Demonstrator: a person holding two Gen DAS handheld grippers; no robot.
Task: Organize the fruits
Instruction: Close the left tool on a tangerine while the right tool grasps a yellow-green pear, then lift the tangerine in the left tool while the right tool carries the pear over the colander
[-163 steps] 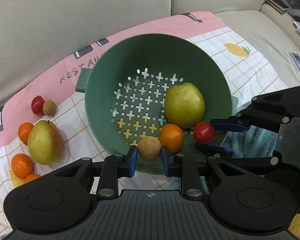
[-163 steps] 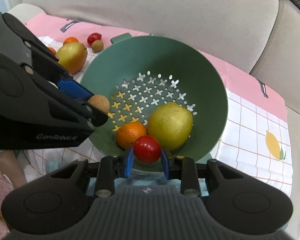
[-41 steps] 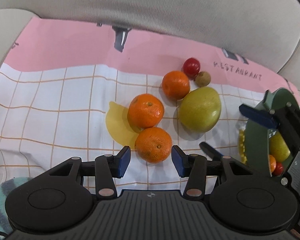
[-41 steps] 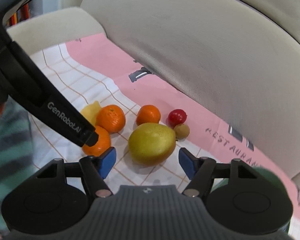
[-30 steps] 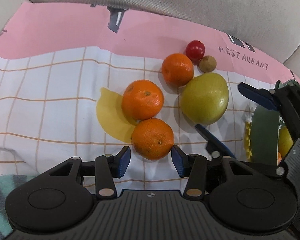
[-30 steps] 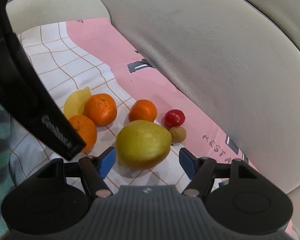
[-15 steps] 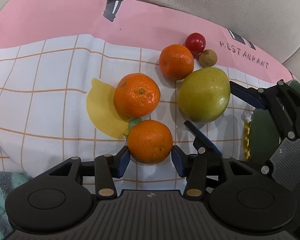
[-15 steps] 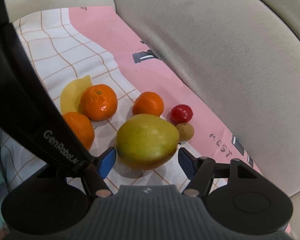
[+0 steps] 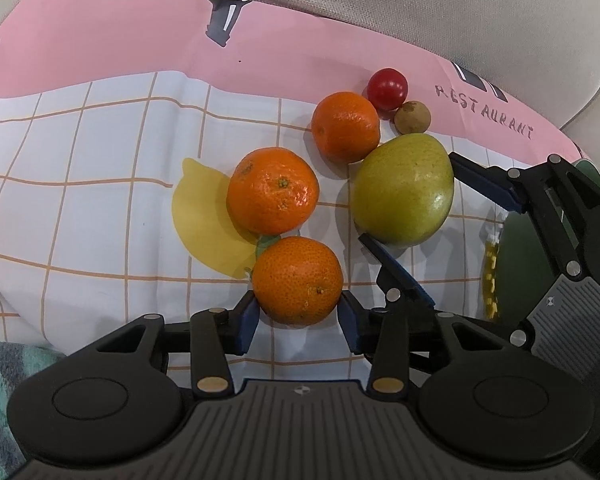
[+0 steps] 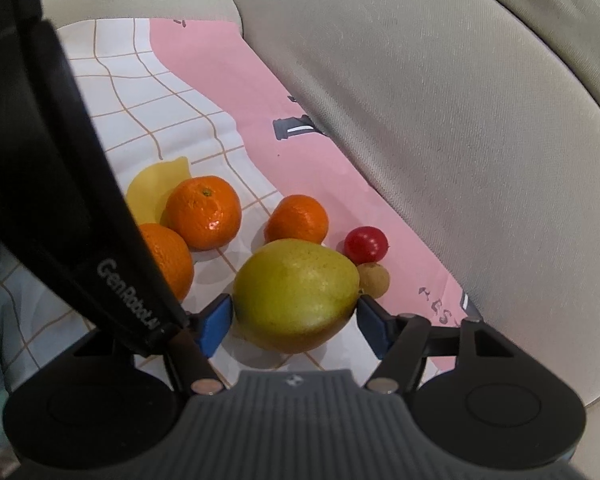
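Observation:
My left gripper (image 9: 299, 319) is open with its blue pads on either side of the nearest orange (image 9: 297, 280), which rests on the checked cloth. My right gripper (image 10: 294, 319) is open and straddles the yellow-green pear (image 10: 296, 294); it also shows in the left wrist view (image 9: 416, 232) around the pear (image 9: 403, 188). Two more oranges (image 9: 272, 190) (image 9: 345, 126), a red cherry tomato (image 9: 387, 88) and a small brown fruit (image 9: 412, 117) lie behind them. The green colander (image 9: 516, 256) shows partly at the right edge, behind the right gripper.
The fruits lie on a pink and white checked cloth (image 9: 80, 168) with a printed yellow lemon (image 9: 204, 224), spread over a beige sofa seat. The sofa backrest (image 10: 440, 100) rises just behind the fruits. A teal striped towel (image 9: 4, 376) lies at the lower left.
Both grippers have moved forward and down onto the fruit. The left pads now flank the nearest orange and the right pads now flank the pear. No fruit has moved.

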